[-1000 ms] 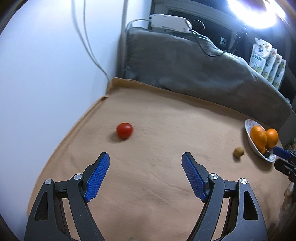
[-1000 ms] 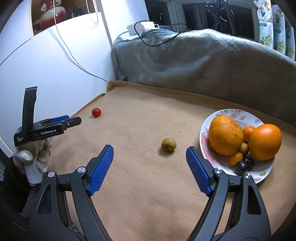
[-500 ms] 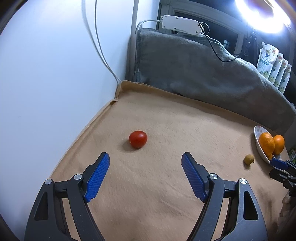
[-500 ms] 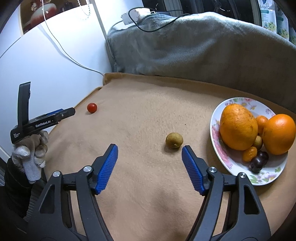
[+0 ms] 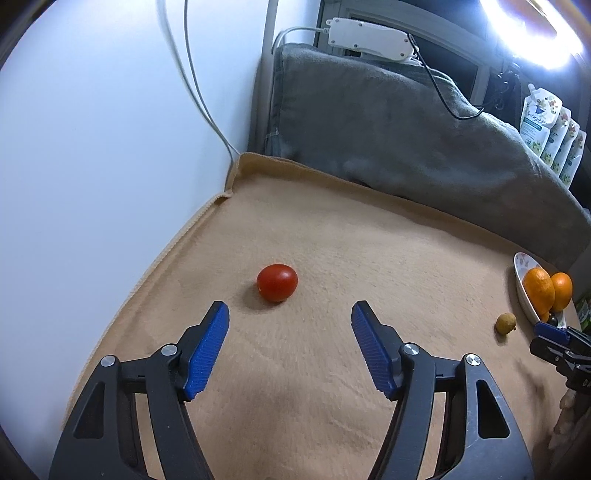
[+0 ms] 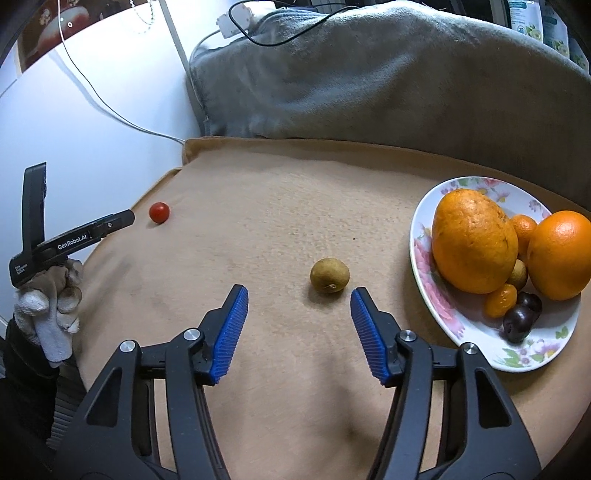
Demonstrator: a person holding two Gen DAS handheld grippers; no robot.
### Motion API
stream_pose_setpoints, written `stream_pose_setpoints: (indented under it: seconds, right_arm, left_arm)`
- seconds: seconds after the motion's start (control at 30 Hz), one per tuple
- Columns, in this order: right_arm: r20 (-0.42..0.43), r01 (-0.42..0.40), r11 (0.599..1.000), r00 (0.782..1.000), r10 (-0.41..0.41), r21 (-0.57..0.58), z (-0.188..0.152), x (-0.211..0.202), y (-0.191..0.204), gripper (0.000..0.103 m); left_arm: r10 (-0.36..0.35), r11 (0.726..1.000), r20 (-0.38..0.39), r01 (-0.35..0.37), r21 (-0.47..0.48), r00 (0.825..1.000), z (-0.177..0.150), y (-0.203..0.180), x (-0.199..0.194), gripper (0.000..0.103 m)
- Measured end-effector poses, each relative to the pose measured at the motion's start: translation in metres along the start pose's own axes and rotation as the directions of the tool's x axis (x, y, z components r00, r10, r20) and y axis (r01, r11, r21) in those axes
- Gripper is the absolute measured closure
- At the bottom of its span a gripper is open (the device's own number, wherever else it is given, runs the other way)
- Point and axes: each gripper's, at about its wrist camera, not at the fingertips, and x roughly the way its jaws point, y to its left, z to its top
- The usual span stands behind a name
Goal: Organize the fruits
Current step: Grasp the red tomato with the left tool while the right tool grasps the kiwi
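Observation:
A small red tomato (image 5: 277, 283) lies on the tan blanket, just ahead of my open, empty left gripper (image 5: 290, 314); it also shows in the right wrist view (image 6: 159, 212). A small brown-green round fruit (image 6: 329, 275) lies just ahead of my open, empty right gripper (image 6: 299, 295), slightly right of centre; it also shows in the left wrist view (image 5: 505, 322). A floral plate (image 6: 461, 325) at the right holds two large oranges (image 6: 474, 240) and several small fruits. The left gripper also shows in the right wrist view (image 6: 122, 219), close to the tomato.
The tan blanket (image 6: 258, 206) covers the table. A grey blanket-covered bulk (image 6: 369, 81) stands along the back. A white wall (image 5: 110, 129) with cables borders the left edge. A white power strip (image 5: 369, 31) sits on the grey bulk. Pouches (image 5: 546, 129) stand at back right.
Both grippers have moved forward. The tomato is now close to the left fingertips, and the brown-green fruit is close to the right fingertips. The right jaws have narrowed slightly.

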Motion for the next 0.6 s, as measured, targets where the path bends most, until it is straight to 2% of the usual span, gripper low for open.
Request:
stream_pose_setpoints:
  seconds: [0.1,0.3,0.47,0.6]
  right_arm:
    - [-0.013,0.023,1.0,1.0,-0.023,-0.015,0.003,0.009,0.001,0.051]
    - [-0.026,0.088,0.995,0.996,-0.089,-0.042,0.008,0.026,0.002,0.053]
    - [-0.043,0.103,0.993,0.994,-0.105,-0.052,0.01,0.037,0.001,0.053]
    - [-0.057,0.102,0.993,0.993,-0.105,-0.051,0.009,0.04,-0.001,0.06]
  left_arm:
    - [-0.004,1.0,-0.012,0.004,-0.006,1.0,0.001,-0.002,0.009,0.035]
    - [-0.006,1.0,-0.025,0.006,-0.006,1.0,0.009,-0.003,0.025,0.035]
    - [0.002,1.0,-0.043,-0.002,0.0,0.999,0.014,-0.002,0.04,0.035]
    - [0.02,1.0,-0.063,-0.02,0.001,0.998,0.016,0.002,0.053,0.035]
